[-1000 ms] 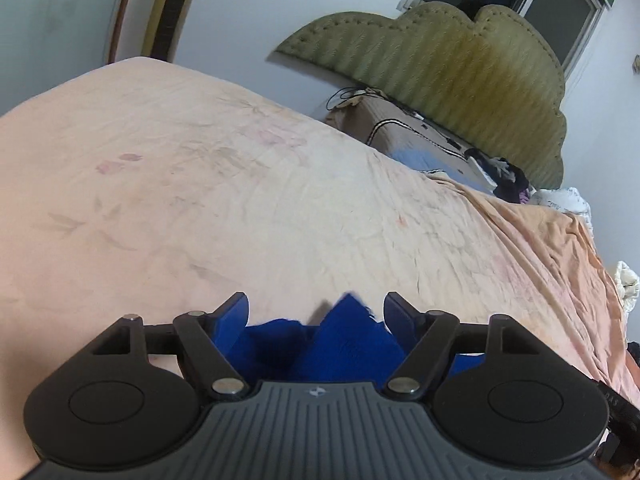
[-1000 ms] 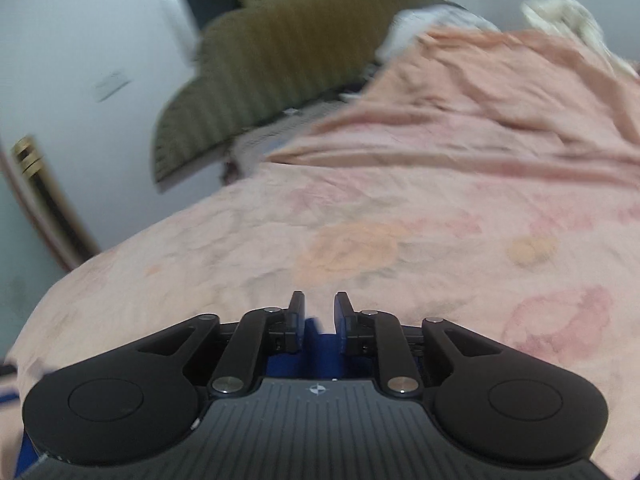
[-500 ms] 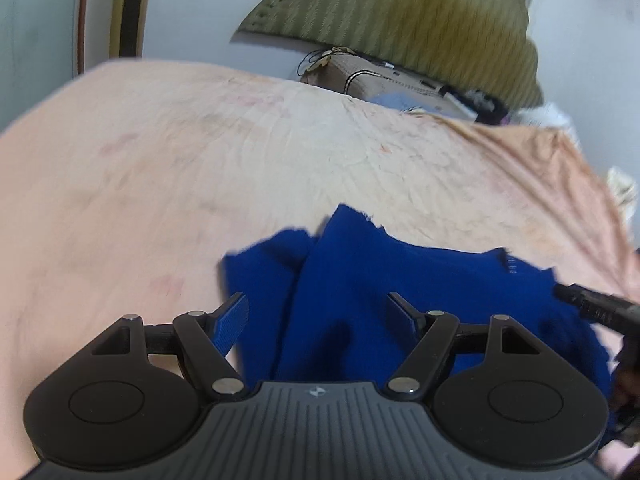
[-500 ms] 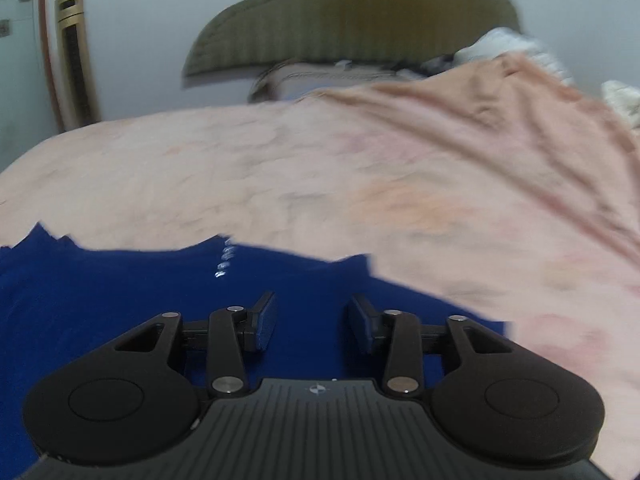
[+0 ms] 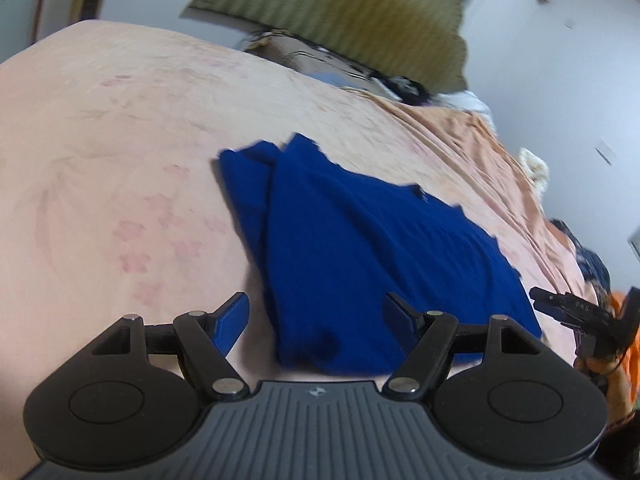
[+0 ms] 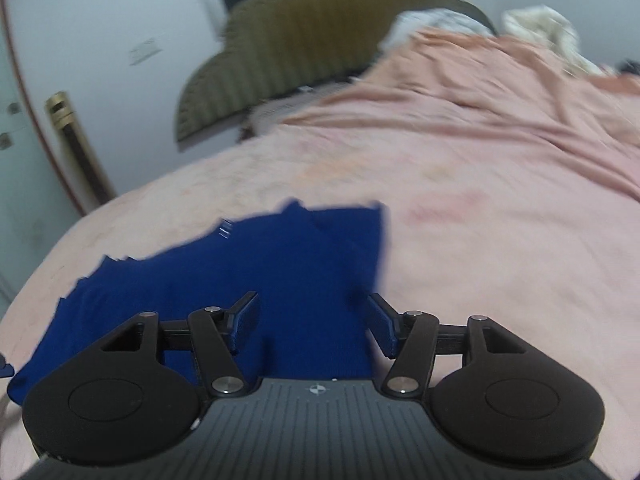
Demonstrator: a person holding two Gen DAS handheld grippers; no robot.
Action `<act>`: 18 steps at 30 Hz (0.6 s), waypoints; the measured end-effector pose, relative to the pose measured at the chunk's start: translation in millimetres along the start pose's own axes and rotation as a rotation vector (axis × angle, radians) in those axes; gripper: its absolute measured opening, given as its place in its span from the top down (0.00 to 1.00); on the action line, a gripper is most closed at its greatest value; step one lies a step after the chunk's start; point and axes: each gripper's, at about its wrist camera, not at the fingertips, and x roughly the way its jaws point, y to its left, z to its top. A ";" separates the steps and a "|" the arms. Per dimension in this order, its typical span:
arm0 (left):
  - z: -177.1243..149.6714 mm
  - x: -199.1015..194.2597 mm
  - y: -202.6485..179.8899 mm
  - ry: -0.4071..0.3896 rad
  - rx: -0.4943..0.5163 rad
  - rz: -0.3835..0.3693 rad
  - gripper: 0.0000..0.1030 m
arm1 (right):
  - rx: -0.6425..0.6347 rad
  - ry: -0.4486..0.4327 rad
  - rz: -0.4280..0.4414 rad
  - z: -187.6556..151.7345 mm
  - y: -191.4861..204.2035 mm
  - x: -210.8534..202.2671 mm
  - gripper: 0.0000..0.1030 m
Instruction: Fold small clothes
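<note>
A dark blue knit garment (image 5: 360, 248) lies folded flat on the pink bedsheet (image 5: 120, 140). My left gripper (image 5: 316, 320) hovers open just short of its near left end, with nothing pressed between its blue pads. In the right wrist view the same blue garment (image 6: 248, 280) spreads out ahead and to the left. My right gripper (image 6: 314, 324) hangs over its near right end; its jaws are opening and the cloth lies below them, not pinched. The right gripper's fingers (image 5: 560, 306) show at the right edge of the left wrist view.
An olive scalloped headboard (image 5: 352, 20) stands against the white wall behind the bed. Bedding and loose clothes (image 5: 404, 88) are piled at the head end. Rumpled pink sheet (image 6: 500, 128) fills the right side. A door frame (image 6: 72, 152) stands at the far left.
Both grippers have drawn back from the blue garment, so more of it shows lying flat. The right gripper's jaws went from nearly shut to wide apart and let the cloth go.
</note>
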 end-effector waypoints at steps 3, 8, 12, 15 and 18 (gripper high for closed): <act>-7.5 -0.5 -8.1 0.002 0.057 -0.013 0.29 | 0.041 0.040 0.003 -17.8 -15.2 -12.2 0.37; -4.0 5.3 -17.2 0.011 0.124 -0.019 0.66 | 0.068 0.085 0.037 -36.0 -16.4 -14.5 0.52; -3.7 11.1 -18.1 0.026 0.136 0.010 0.95 | 0.117 0.081 0.031 -39.6 -18.2 -10.4 0.93; -6.9 -4.0 -20.7 0.000 0.161 0.013 0.96 | 0.137 0.058 0.028 -39.0 -19.9 -17.0 0.94; -11.2 -24.4 -19.6 -0.022 0.195 0.014 0.96 | 0.131 0.018 0.033 -34.6 -20.2 -34.7 0.95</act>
